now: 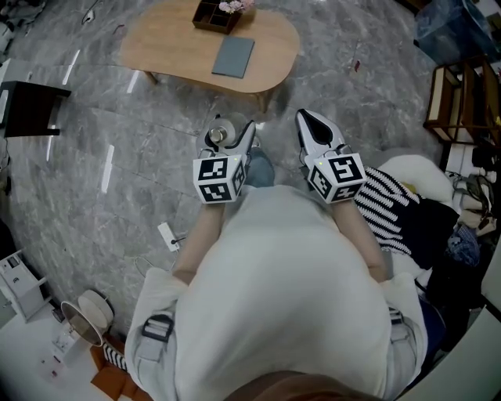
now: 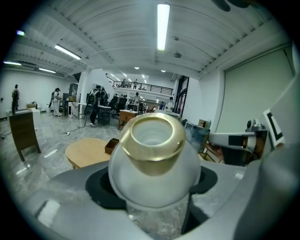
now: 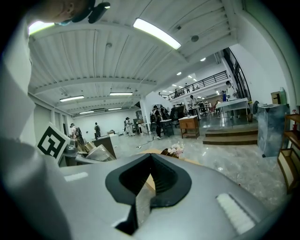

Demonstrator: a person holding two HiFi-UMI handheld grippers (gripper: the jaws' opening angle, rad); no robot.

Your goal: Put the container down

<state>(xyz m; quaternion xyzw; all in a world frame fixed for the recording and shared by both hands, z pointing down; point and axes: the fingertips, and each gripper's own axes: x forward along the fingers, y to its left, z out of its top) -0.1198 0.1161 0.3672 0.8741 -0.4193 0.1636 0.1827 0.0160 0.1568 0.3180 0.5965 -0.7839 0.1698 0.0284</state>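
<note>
Step in hand looks like the carry leg, set-down not yet done; your left gripper (image 1: 233, 143) has its jaws spread wide and clamped round the container (image 2: 152, 161), a frosted jar with a gold rim, mouth tipped toward the camera in the left gripper view; the jar sits right between the jaws, dark pads at its 9 and 3 o'clock, body filling the gap; in the head view it shows at 11 o'clock of the left marker cube, held in the air above grey marble floor (image 1: 117, 133), so it rests on nothing yet; your right gripper (image 1: 313, 129) is at 3 o'clock of the left one, just beside it, jaws brought together with nothing in them; likely target is the oval wooden table (image 1: 168, 43) at 12 o'clock, well apart from both grippers; a dark tray (image 1: 213, 17) with pale flowers sits at the table's far edge, a grey pad (image 1: 234, 56) at 5 o'clock of that tray; bare wood lies at 9 o'clock of both, probably the safest spot; next move calls for getting the jar over that bare patch, levelling it upright, lowering till the base bears on the wood, only then spreading the jaws; glass looks slick and round, so let go late, not early
</note>
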